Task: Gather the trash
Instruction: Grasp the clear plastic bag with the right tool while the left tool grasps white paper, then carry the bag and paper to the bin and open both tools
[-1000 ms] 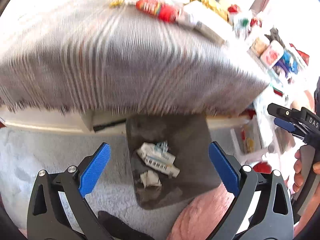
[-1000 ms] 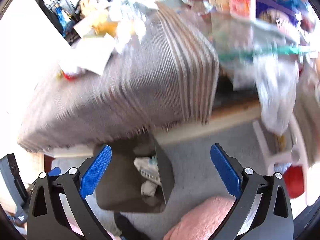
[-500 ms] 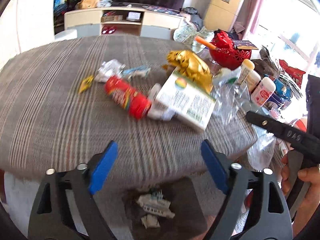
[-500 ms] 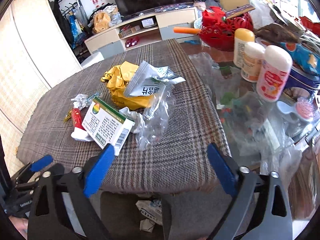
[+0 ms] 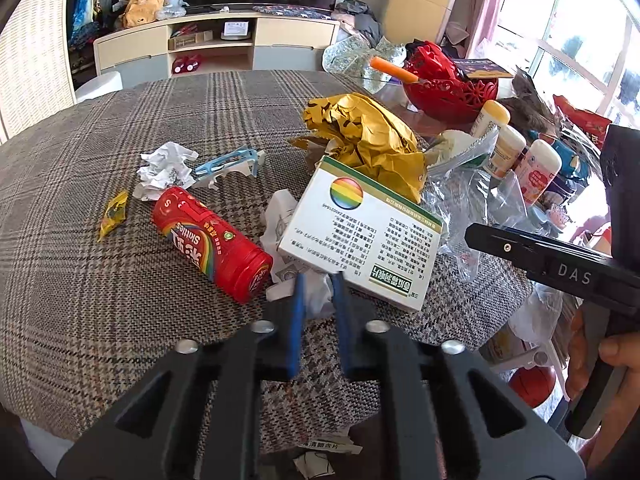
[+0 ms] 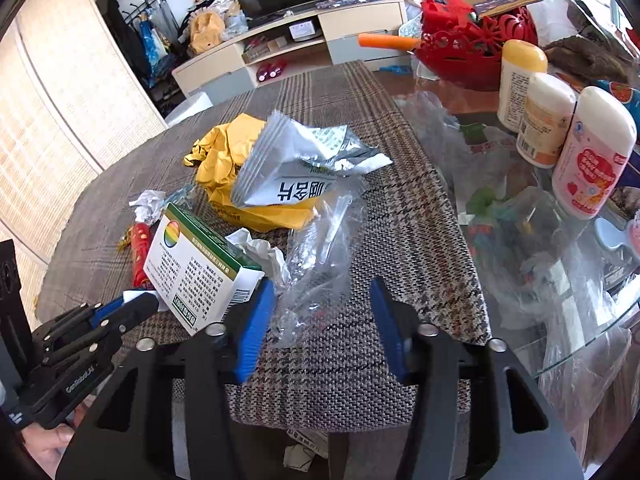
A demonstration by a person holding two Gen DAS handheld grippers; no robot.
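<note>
On the worktop [image 5: 80, 288] lie one red can [image 5: 212, 240], one white box [image 5: 360, 232], two crumpled papers. Left gripper [image 5: 318, 280] has just narrowed to nearly closed over white paper [image 5: 316, 300]; whether it grips is unclear. Right gripper [image 6: 322, 304], half-closed, straddles clear plastic [image 6: 320, 264]. The view earlier showed a bin.

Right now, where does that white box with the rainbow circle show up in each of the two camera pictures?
Left wrist view: the white box lies right of centre on the plaid cloth, just beyond the left gripper.
Right wrist view: the same box sits lower left, beside the right gripper's left finger.
Shared landmark: the crumpled yellow bag lies just behind the box in both.
</note>
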